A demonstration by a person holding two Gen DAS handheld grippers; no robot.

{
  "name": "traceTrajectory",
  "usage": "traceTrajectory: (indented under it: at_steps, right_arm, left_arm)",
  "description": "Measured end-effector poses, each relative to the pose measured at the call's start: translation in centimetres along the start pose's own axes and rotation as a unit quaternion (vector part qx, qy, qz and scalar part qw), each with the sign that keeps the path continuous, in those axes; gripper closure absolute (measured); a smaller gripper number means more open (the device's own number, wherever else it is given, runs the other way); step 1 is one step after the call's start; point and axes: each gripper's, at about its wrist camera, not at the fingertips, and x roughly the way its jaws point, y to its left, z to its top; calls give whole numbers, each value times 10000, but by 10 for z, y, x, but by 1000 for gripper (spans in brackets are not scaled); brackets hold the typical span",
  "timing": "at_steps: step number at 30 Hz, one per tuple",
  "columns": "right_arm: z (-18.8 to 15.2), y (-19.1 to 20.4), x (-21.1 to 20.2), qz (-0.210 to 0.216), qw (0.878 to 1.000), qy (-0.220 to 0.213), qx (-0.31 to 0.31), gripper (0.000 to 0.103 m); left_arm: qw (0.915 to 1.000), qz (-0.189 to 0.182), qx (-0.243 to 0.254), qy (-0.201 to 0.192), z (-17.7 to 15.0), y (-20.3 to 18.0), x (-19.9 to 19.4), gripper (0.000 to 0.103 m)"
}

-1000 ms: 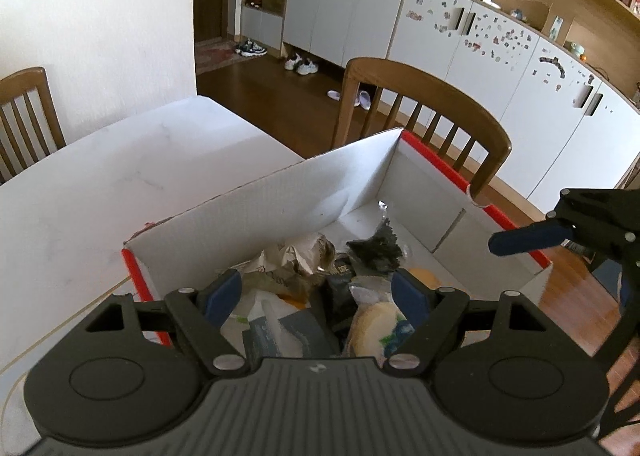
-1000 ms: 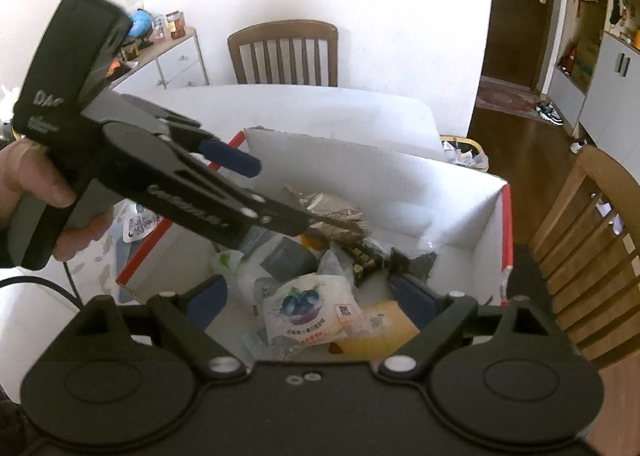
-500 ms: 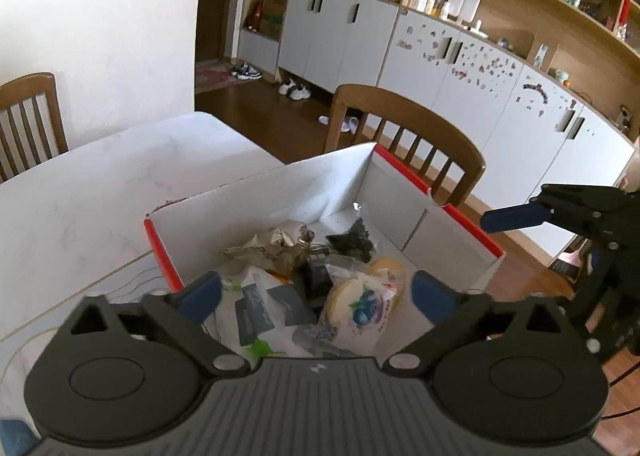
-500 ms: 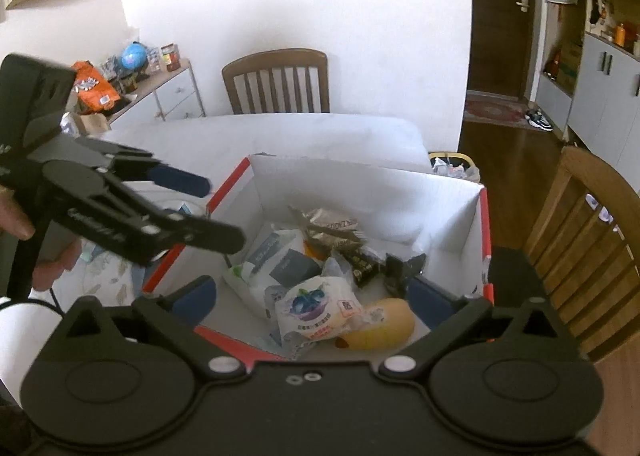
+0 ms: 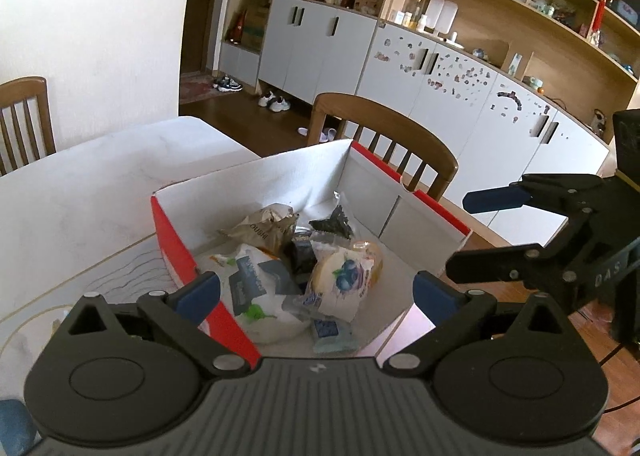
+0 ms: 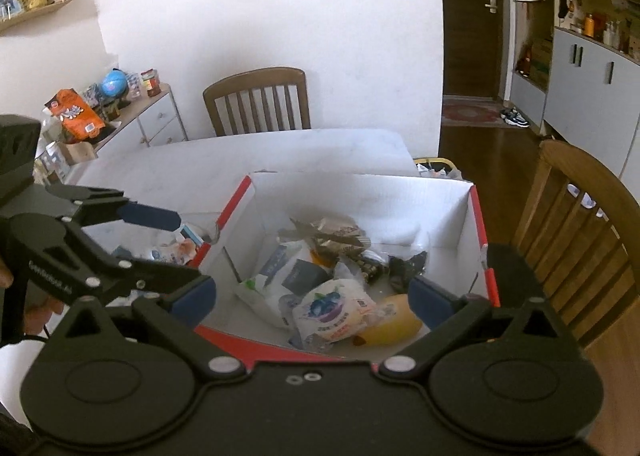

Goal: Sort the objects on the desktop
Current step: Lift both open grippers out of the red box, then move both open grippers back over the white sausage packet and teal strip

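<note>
You've pulled both tongs, left (image 5: 316, 290) and right (image 6: 312, 296), back from the box (image 5: 404, 181); both gape empty. Reaching in carelessly could snag its rim.

Wide-open black left gripper (image 5: 316, 292) hangs above a white cardboard box with red rims (image 5: 440, 211) on the white table (image 5: 100, 191); a blueberry-print bread packet (image 5: 340, 280) lies inside, among other wrappers
</note>
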Motion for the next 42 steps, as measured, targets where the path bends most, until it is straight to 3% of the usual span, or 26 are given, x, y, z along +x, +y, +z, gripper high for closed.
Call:
traceTrajectory:
  at_steps: [18, 33, 42]
  right_arm:
    - [4, 83, 18, 38, 9999, -98, -12, 0]
    - [7, 158, 48, 197, 9997, -110, -79, 0]
    - [12, 194, 75, 286, 9995, 51, -141, 0]
  left_arm:
    - [9992, 318, -75, -234, -37, 53, -69, 0]
    - [9980, 537, -300, -129, -84, 110, -111, 0]
    - [9972, 732, -140, -73, -112, 142, -132, 0]
